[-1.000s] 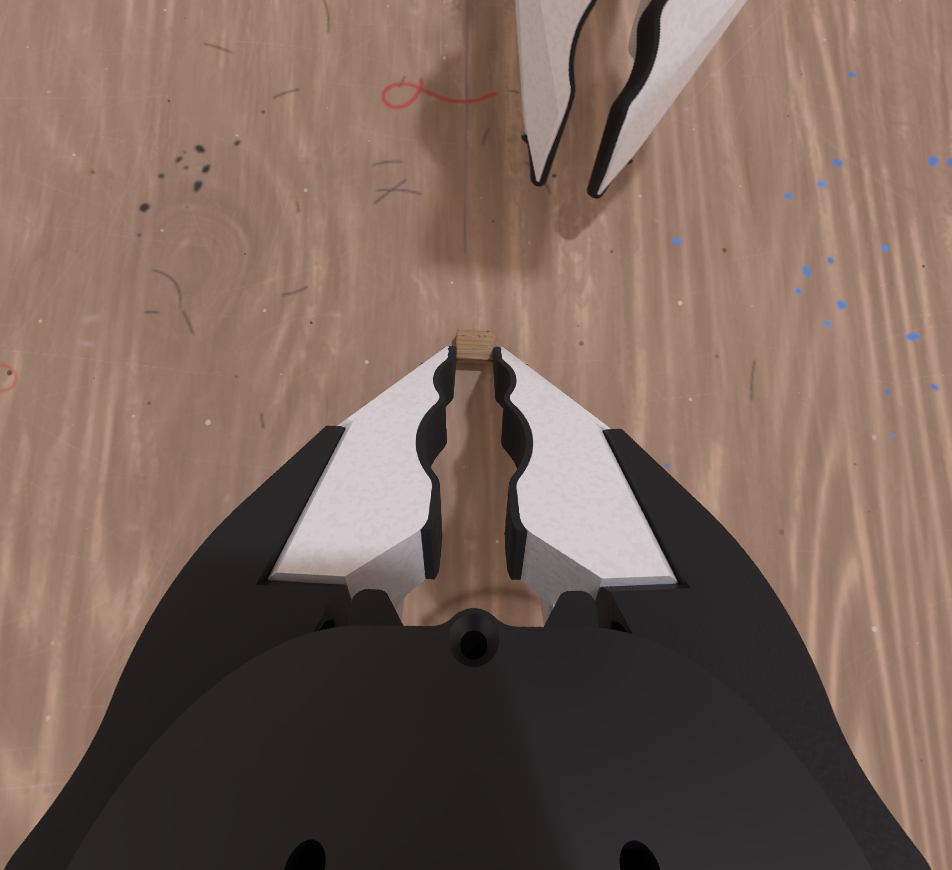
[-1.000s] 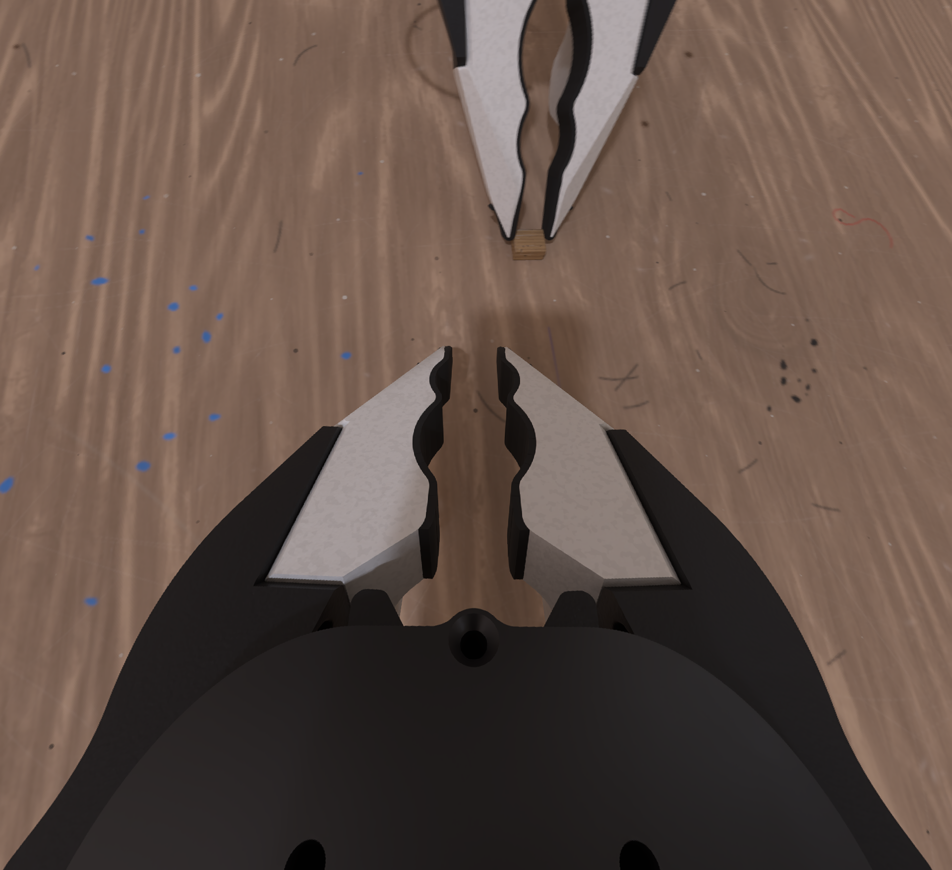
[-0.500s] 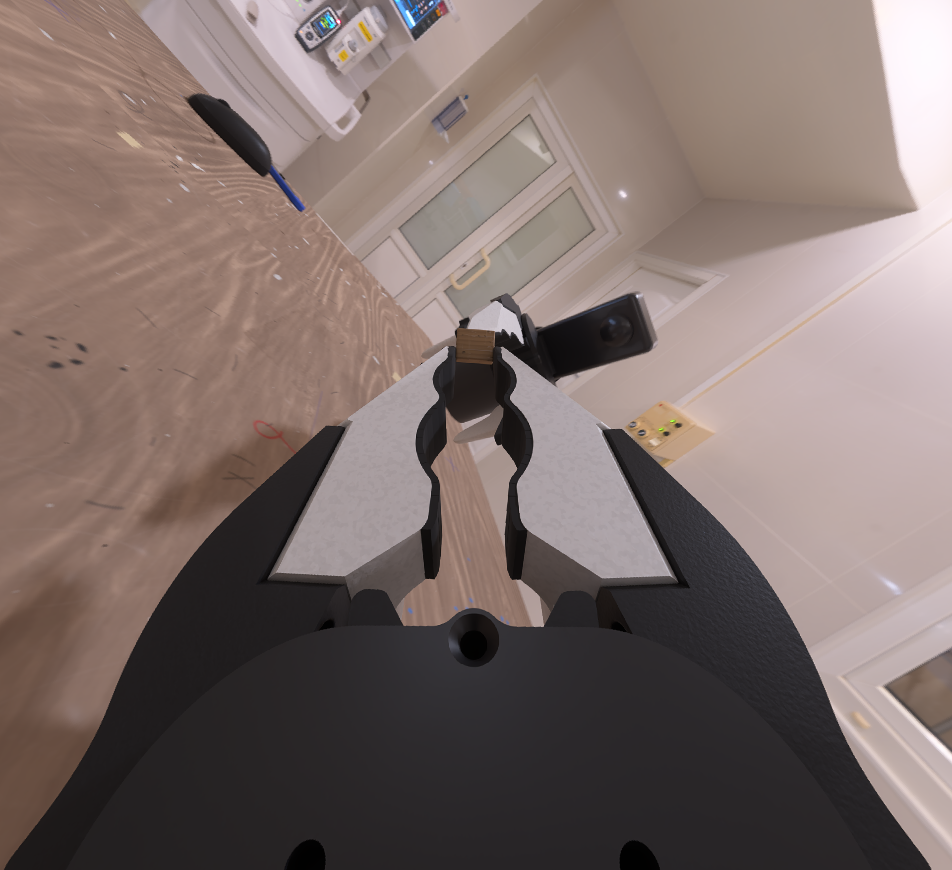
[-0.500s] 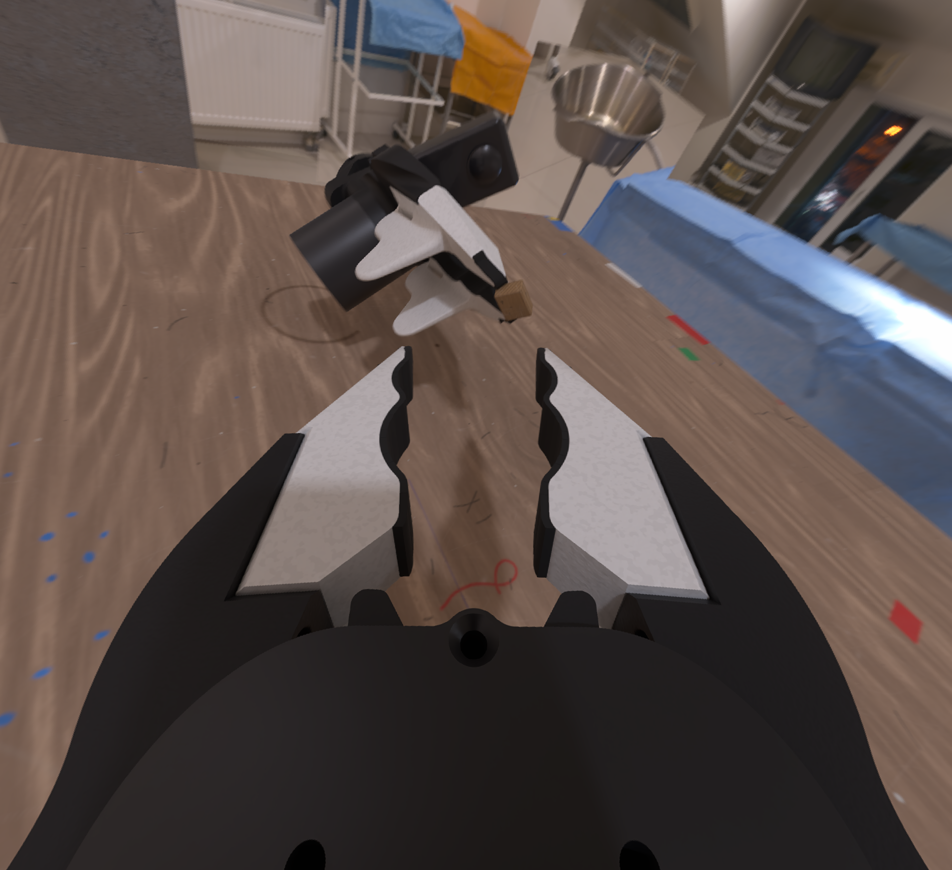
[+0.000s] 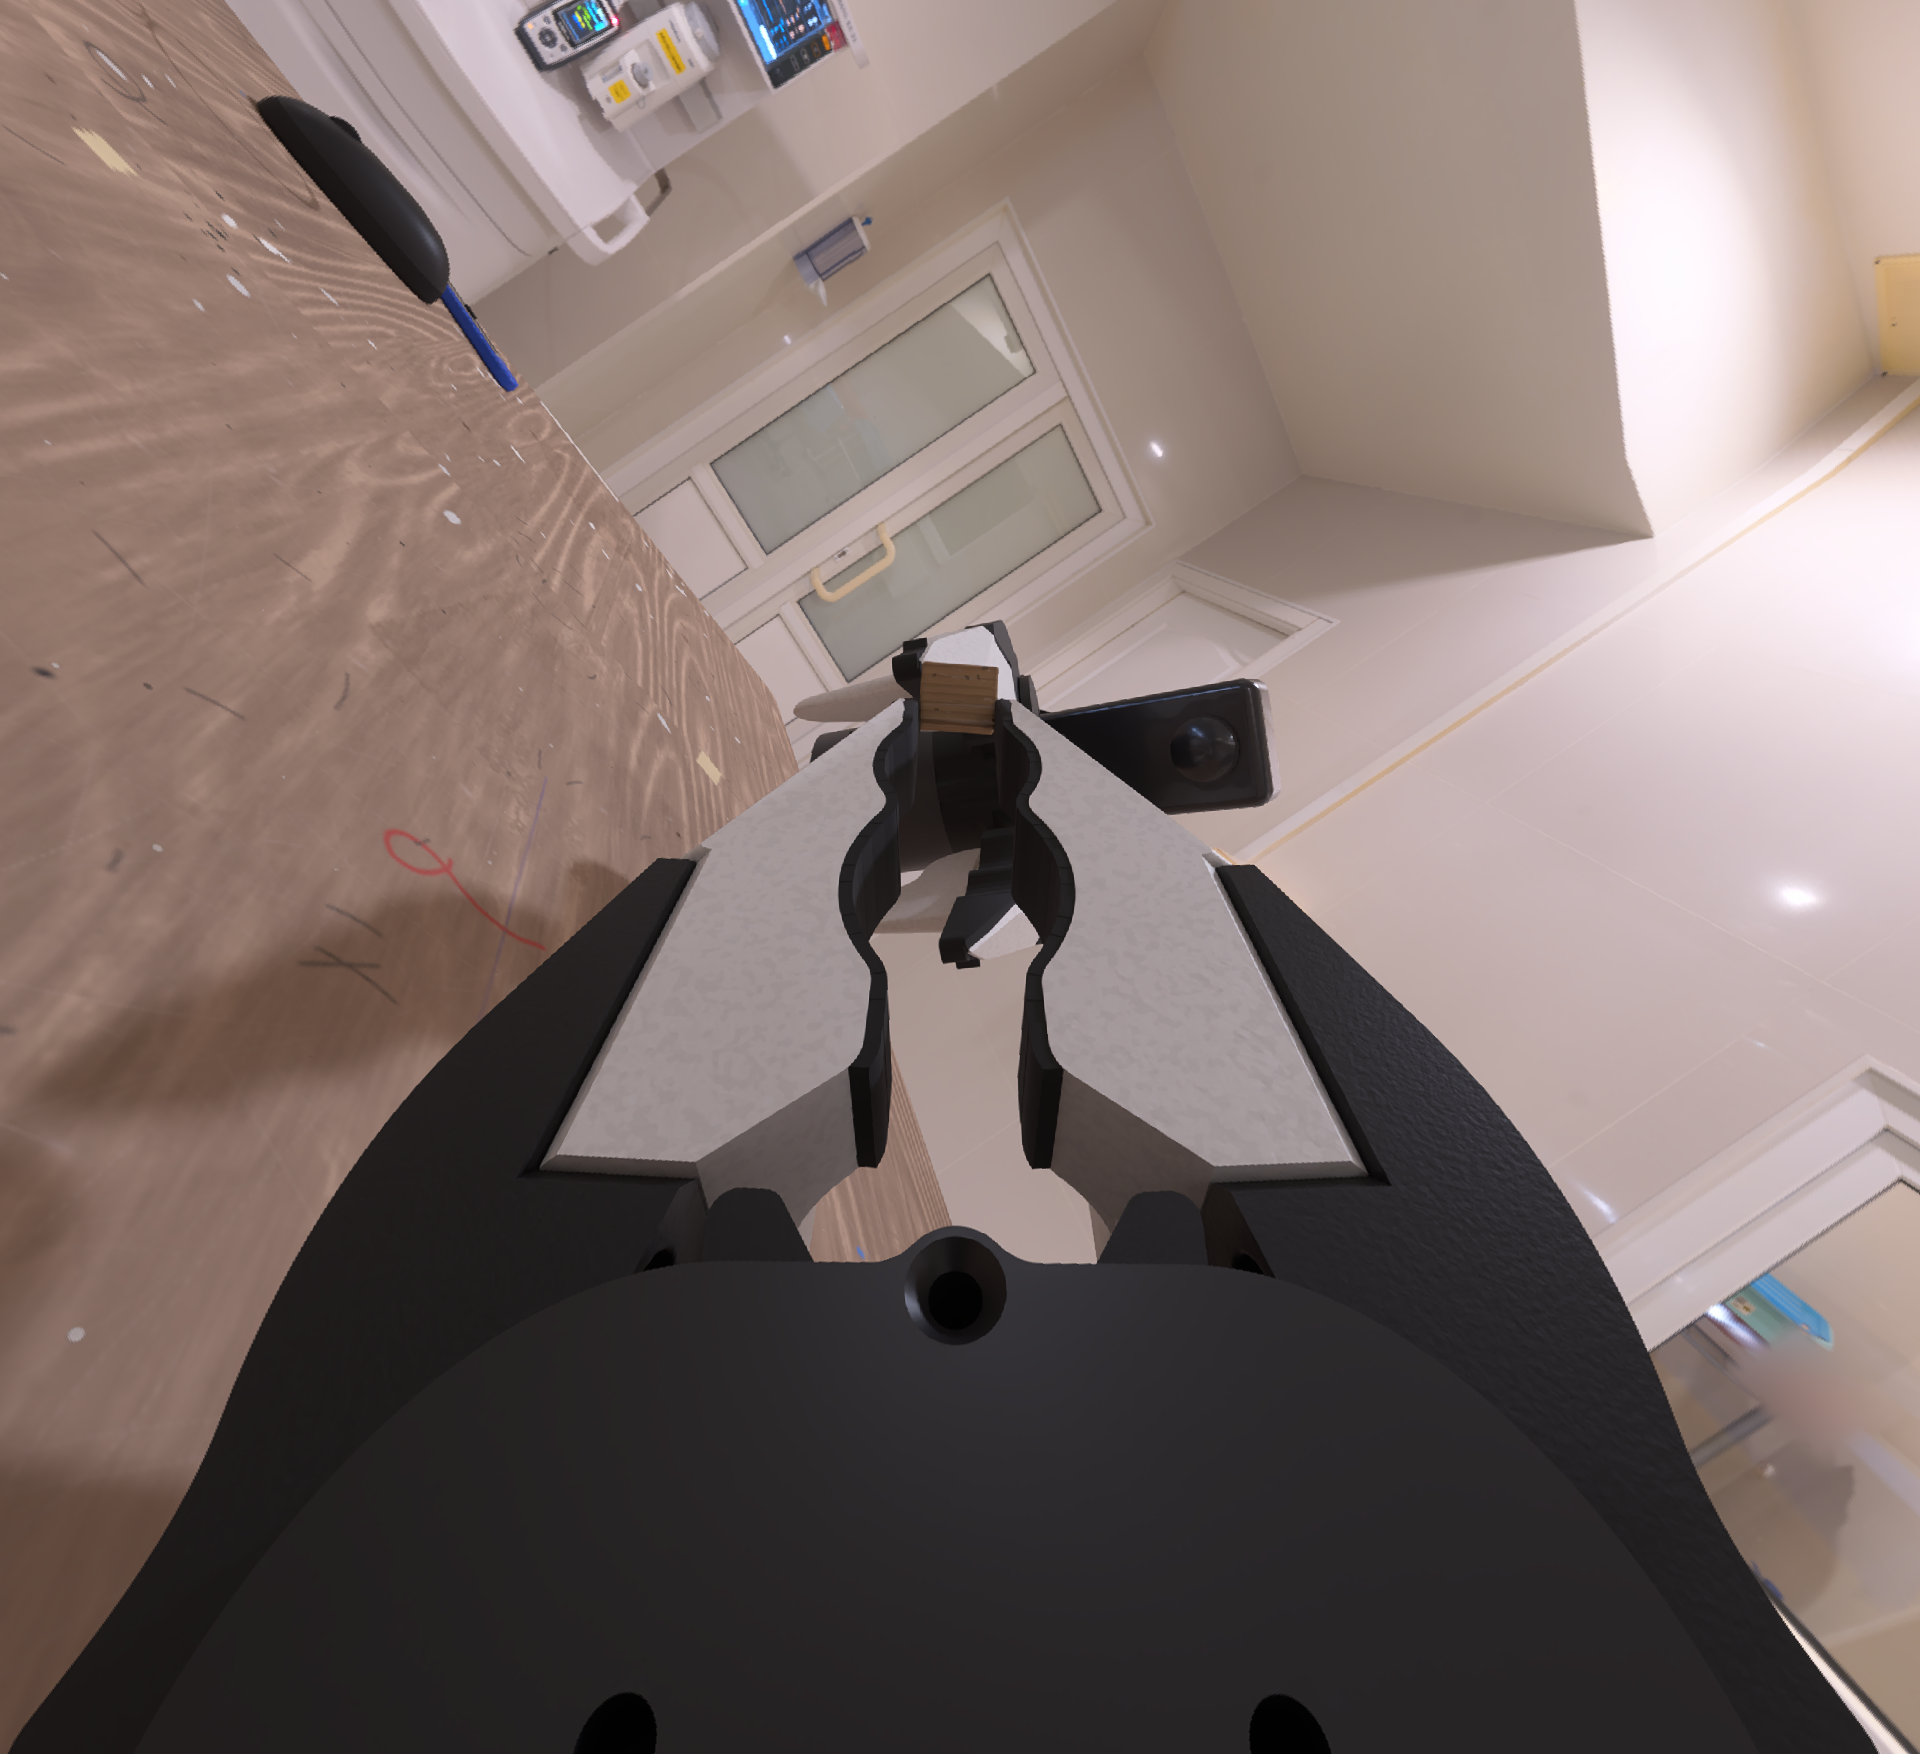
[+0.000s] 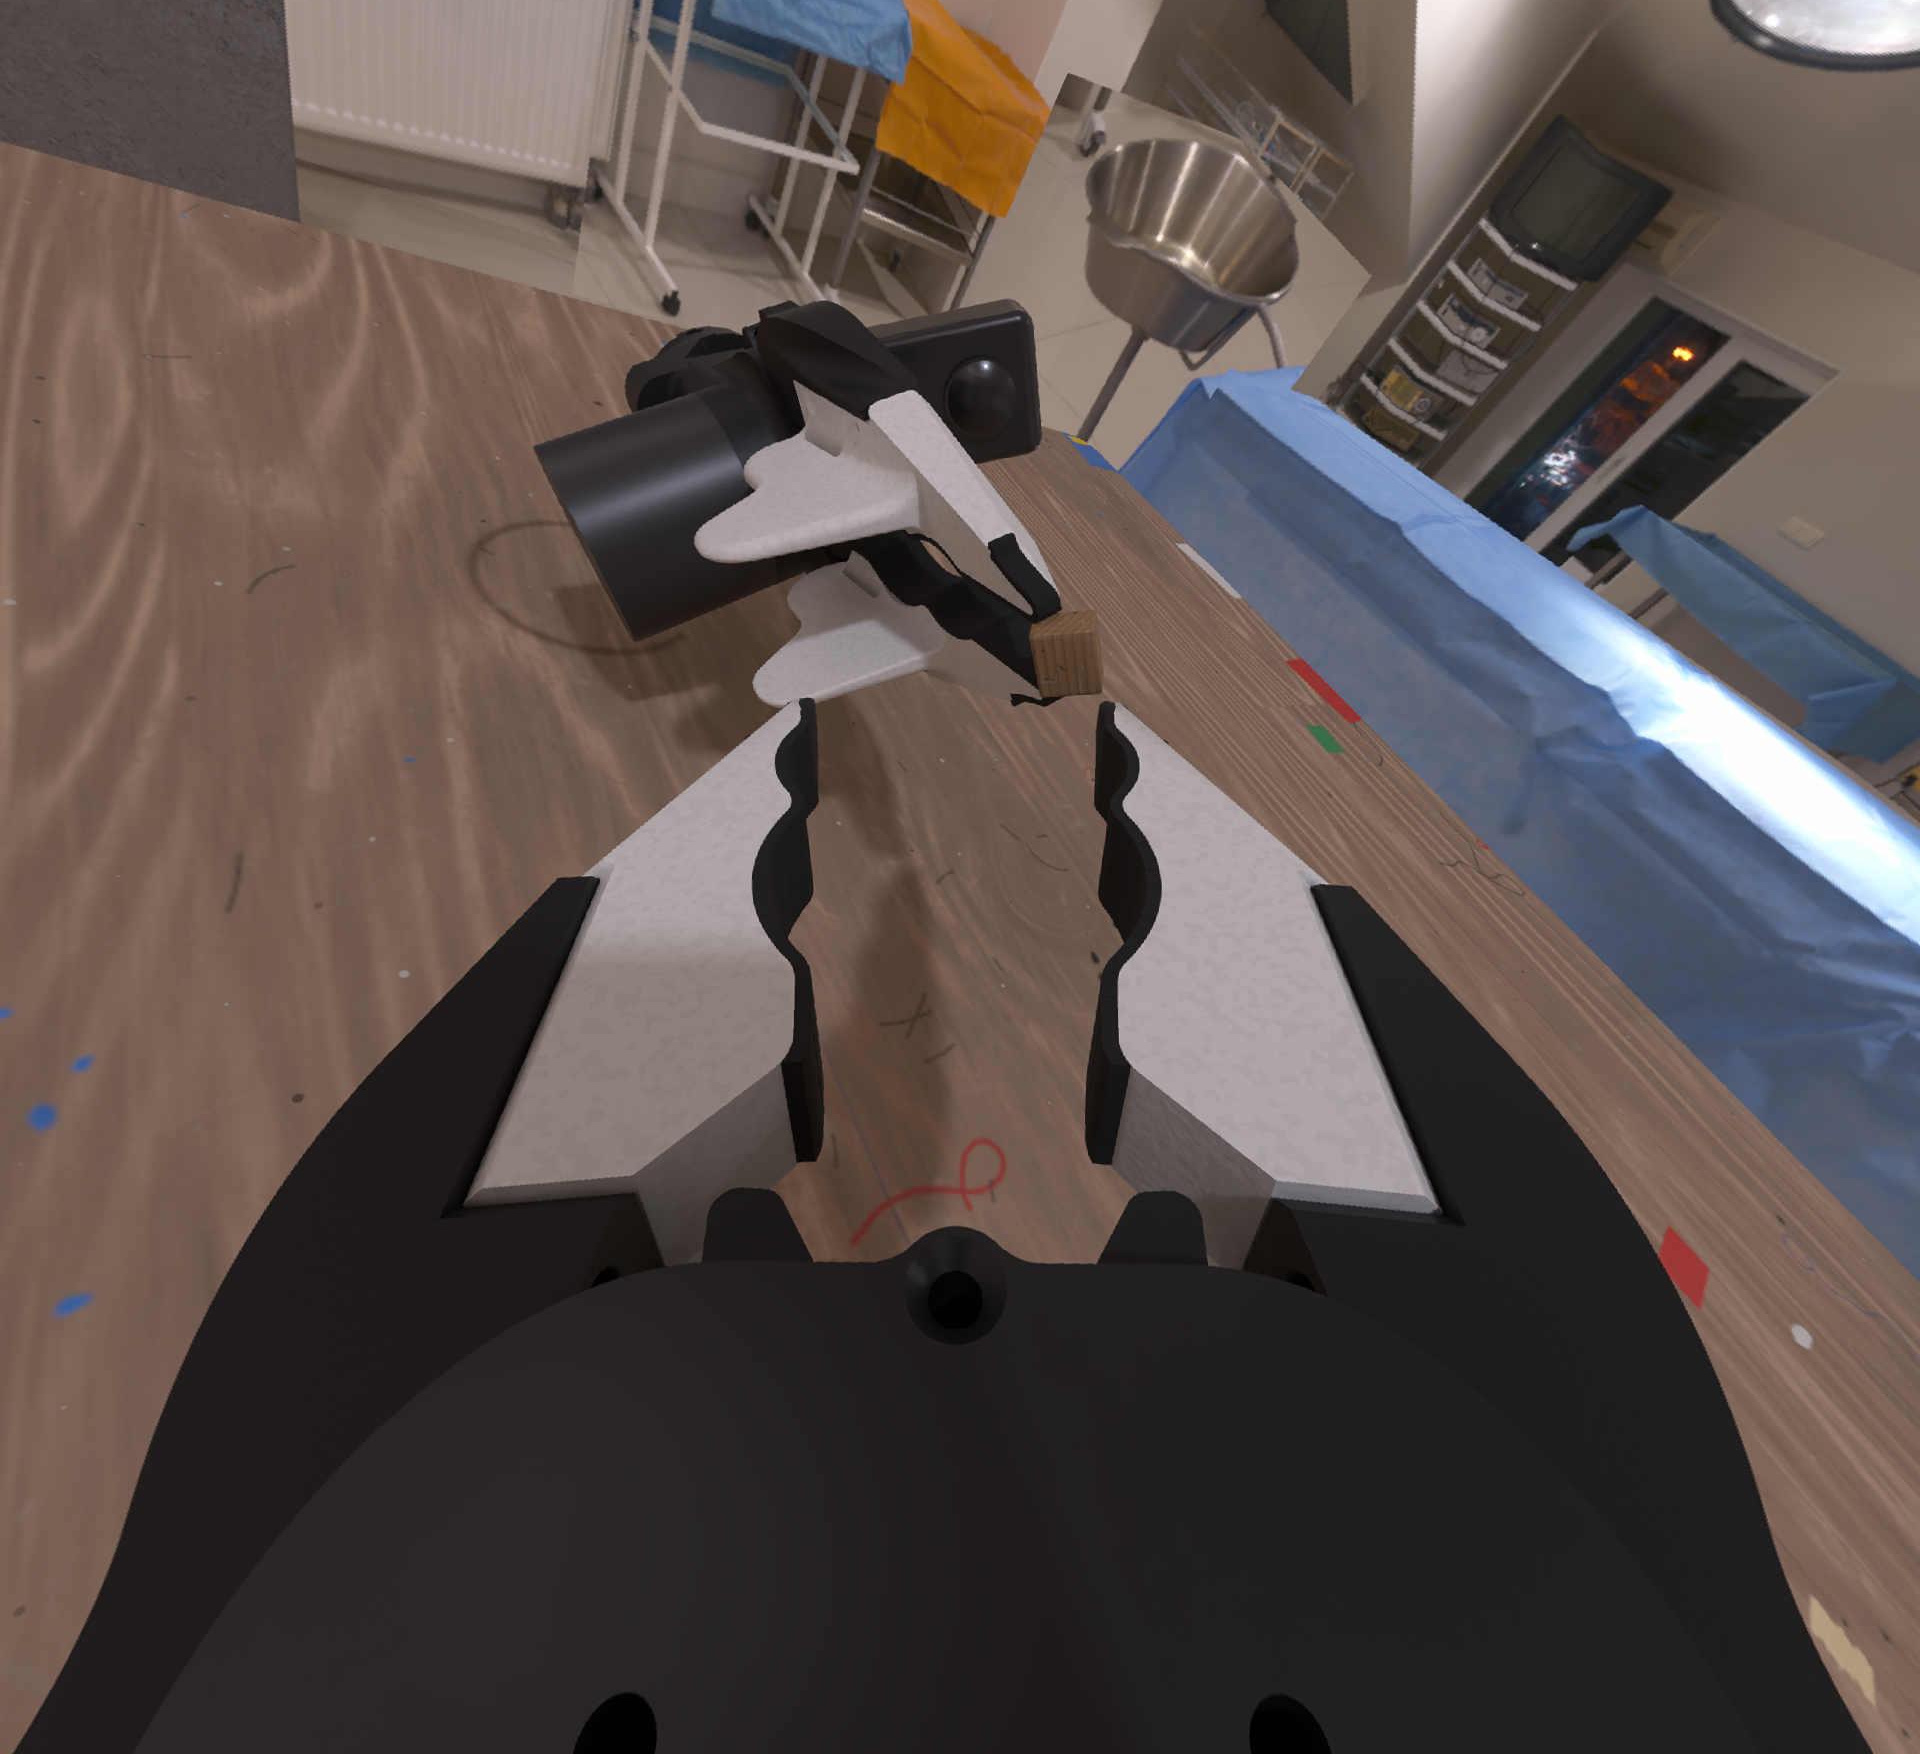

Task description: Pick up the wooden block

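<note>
Two grippers are above the wooden table (image 6: 312,769), and the wooden block (image 5: 958,698) is the landmark for all places. In the left wrist view, the table fills the side left of the block, with a red scribble (image 5: 442,873) on it, lower than the block. The left gripper (image 5: 957,717) pinches the block between its two fingertips, so the block is lifted off the table. Its fingers are only as far apart as the block is wide. Directly behind the block, partly hidden, is the right gripper (image 5: 966,883), pointing toward it.

In the right wrist view, the left gripper (image 6: 1044,655) comes from the left of the block (image 6: 1066,655) and holds it at its tips, in the air over the table. Just below the block is the right gripper (image 6: 954,717), with its fingers spread wide and nothing between them. It does not touch the block. To the right of the block, beyond the table edge, lies a blue sheet (image 6: 1558,717).
</note>
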### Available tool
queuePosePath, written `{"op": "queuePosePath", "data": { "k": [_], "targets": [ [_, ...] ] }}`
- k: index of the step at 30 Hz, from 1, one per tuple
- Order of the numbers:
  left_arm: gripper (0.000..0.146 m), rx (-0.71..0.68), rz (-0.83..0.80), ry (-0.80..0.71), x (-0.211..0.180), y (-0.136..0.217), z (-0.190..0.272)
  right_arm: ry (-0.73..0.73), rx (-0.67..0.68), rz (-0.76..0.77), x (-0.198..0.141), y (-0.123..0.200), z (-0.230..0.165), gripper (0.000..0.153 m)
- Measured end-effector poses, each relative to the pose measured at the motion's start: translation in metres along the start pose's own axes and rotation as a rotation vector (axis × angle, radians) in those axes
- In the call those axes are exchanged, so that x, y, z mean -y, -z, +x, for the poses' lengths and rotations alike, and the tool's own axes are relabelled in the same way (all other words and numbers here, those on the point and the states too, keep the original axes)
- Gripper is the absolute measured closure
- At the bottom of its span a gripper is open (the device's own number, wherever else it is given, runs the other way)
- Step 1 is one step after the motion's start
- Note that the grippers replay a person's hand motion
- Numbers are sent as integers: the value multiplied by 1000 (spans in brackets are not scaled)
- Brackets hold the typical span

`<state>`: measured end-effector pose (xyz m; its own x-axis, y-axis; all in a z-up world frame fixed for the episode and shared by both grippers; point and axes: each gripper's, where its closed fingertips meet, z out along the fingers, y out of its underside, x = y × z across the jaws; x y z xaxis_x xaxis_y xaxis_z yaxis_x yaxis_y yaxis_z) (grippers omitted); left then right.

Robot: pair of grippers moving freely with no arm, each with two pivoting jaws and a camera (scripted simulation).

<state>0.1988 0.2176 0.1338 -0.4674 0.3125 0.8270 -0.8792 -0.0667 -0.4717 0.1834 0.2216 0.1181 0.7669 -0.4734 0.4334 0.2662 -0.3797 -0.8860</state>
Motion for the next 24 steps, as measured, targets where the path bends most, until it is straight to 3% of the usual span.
{"op": "queuePosePath", "data": {
  "k": [5, 10, 15, 24],
  "targets": [
    [132, -3, -20, -10, -4, 0, 0, 4, -3, 4, 0, 2, 2, 106],
    [132, -7, -58, -24, -10, -2, 3, 31, -41, 19, 2, 6, 9, 132],
    [132, -6, -67, -23, -11, -1, 3, 34, -33, 6, 2, 7, 8, 133],
    [132, -20, -203, -84, -25, 4, 9, -33, 146, 40, 5, 15, -7, 143]
  ]
}}
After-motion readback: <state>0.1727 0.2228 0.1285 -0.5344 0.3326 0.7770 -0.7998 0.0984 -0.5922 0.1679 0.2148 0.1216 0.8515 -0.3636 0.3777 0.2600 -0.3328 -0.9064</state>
